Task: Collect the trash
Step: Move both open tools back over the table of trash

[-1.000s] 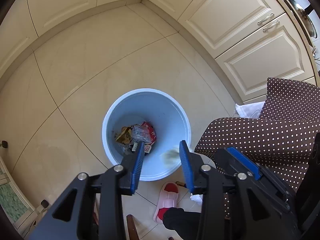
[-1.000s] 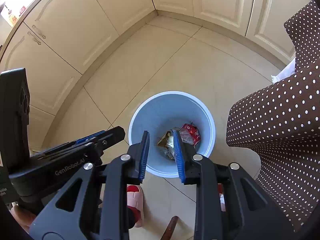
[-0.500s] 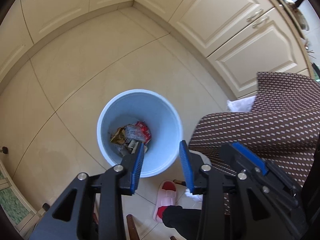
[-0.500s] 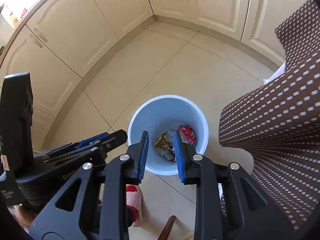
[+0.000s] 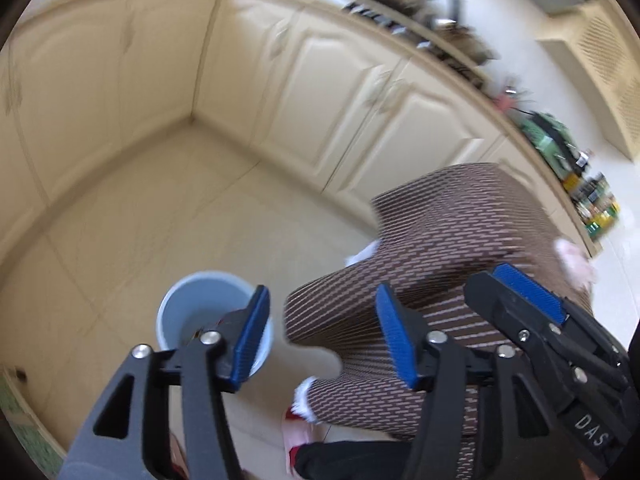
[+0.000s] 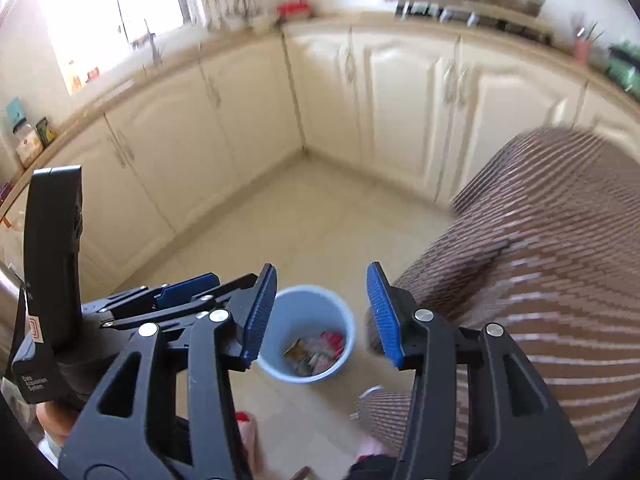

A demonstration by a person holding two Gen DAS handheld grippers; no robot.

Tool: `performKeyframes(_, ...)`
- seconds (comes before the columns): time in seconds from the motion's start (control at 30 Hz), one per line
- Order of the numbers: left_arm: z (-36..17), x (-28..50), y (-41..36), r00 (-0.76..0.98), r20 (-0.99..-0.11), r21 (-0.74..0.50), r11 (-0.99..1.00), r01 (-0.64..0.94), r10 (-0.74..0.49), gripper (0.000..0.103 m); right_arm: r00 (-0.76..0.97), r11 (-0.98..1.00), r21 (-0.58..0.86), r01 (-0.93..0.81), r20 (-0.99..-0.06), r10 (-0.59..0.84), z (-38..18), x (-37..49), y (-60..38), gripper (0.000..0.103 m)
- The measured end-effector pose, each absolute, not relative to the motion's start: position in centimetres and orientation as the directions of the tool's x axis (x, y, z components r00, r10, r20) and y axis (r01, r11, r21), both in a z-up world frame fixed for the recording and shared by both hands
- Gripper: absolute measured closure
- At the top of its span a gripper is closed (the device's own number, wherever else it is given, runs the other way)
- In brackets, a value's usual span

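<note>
Standing on the pale tiled floor point(image 6: 320, 232), the light blue bin point(image 6: 306, 334) sits near the corner where two runs of cream cabinets point(image 6: 400, 108) meet. Crumpled wrappers point(image 6: 316, 350), one red and one yellowish, lie in its bottom. From the right wrist view the bin shows between the fingers of the right gripper point(image 6: 322, 312), whose blue pads are spread wide with nothing between them. From the left wrist view the bin point(image 5: 200, 308) lies low and left, partly behind the left finger of the left gripper point(image 5: 322, 336), also spread wide and holding nothing. A brown cloth with pale dots point(image 5: 440, 248), streaked by blur, hangs just right of the bin and fills much of the lower right in both views. A red and pink slipper point(image 5: 298, 436) rests on the tiles below the cloth edge. Floor tiles are large, beige, with thin dark joints. Above the cabinets runs a countertop point(image 6: 420, 20) crowded with blurred jars and utensils; a bright window point(image 6: 120, 12) stands over its left stretch. Bottles point(image 5: 592, 204) line the counter at far right in the left wrist view. Both frames are smeared.
</note>
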State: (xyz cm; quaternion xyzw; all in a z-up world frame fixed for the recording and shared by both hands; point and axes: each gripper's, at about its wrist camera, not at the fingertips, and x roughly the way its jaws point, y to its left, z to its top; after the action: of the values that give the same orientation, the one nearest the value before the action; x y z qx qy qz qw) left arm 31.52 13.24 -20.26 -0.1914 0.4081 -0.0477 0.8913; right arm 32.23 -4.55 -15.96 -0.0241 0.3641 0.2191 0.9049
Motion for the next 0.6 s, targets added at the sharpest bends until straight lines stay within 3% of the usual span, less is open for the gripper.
performKeyframes(0.27, -11.8, 32.0, -2.0, 0.661, -0.642, -0.348, 0.916, 0.200, -0.388, 0.029, 0.808, 0.967, 0.059, -0.248, -0.538, 0.240, -8.0, 27.3, -19.5, 0.051)
performKeyframes(0.43, -10.0, 33.8, -12.3, 0.583, -0.660, -0.348, 0.880, 0.322, -0.474, 0.026, 0.862, 0.996, 0.030, -0.083, -0.500, 0.087, -6.6, 26.0, -29.6, 0.050)
performKeyframes(0.6, -10.2, 36.2, -21.8, 0.535, -0.698, -0.297, 0.873, 0.388, -0.475, 0.026, 0.857, 0.997, 0.049, 0.055, -0.516, -0.022, -7.1, 25.7, -38.5, 0.049)
